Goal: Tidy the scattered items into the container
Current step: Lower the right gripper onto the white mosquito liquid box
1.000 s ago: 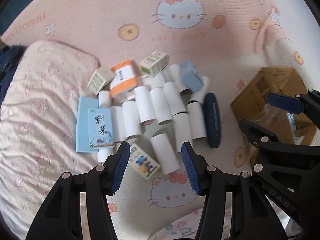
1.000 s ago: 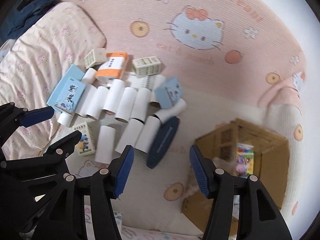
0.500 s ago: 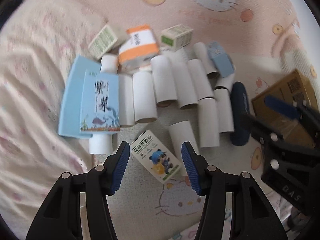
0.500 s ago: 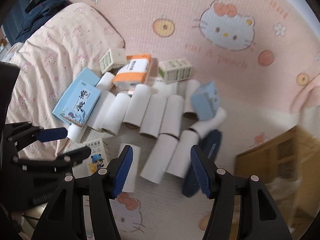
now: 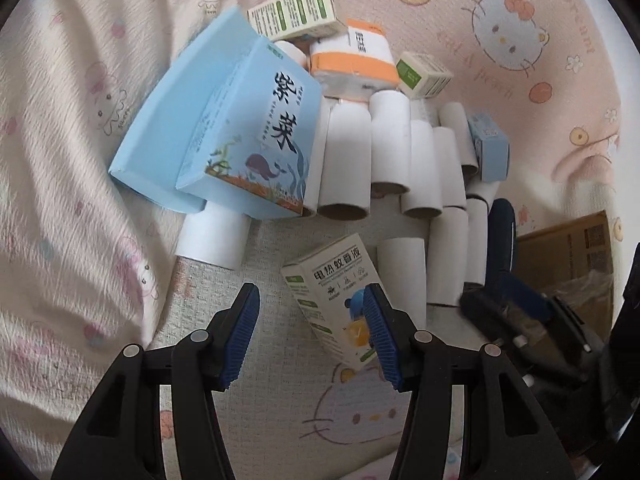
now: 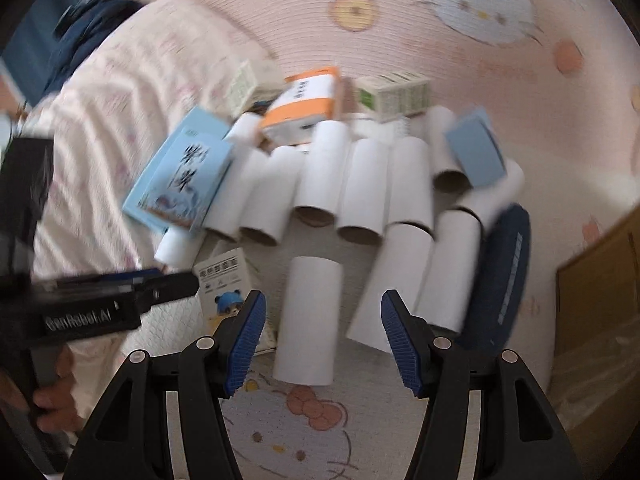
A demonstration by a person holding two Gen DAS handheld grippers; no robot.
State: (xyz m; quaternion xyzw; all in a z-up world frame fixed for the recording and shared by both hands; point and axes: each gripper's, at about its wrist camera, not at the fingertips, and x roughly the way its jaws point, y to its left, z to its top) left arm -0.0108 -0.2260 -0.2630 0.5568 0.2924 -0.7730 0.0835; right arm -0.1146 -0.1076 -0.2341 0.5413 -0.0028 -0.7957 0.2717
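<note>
Our left fingers (image 5: 264, 332) stand spread with nothing held, above a small white box (image 5: 334, 296) on the pink mat (image 5: 520, 92). Our right fingers (image 6: 400, 344) are spread too, over a white paper tube (image 6: 310, 320). More tubes and boxes lie scattered; the cardboard box (image 6: 592, 312) sits at the right.

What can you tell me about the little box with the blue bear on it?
The little box is a small cream-white cardboard carton with black Chinese writing, green patches and a cartoon blue bear holding something yellow. It lies flat and slanted on the pink cat-print mat, in front of the pile of white paper tubes. One tube lies close beside it; whether they touch I cannot tell. The open left claw hangs just above it, one blue pad covering part of the bear, not squeezing it.
</note>
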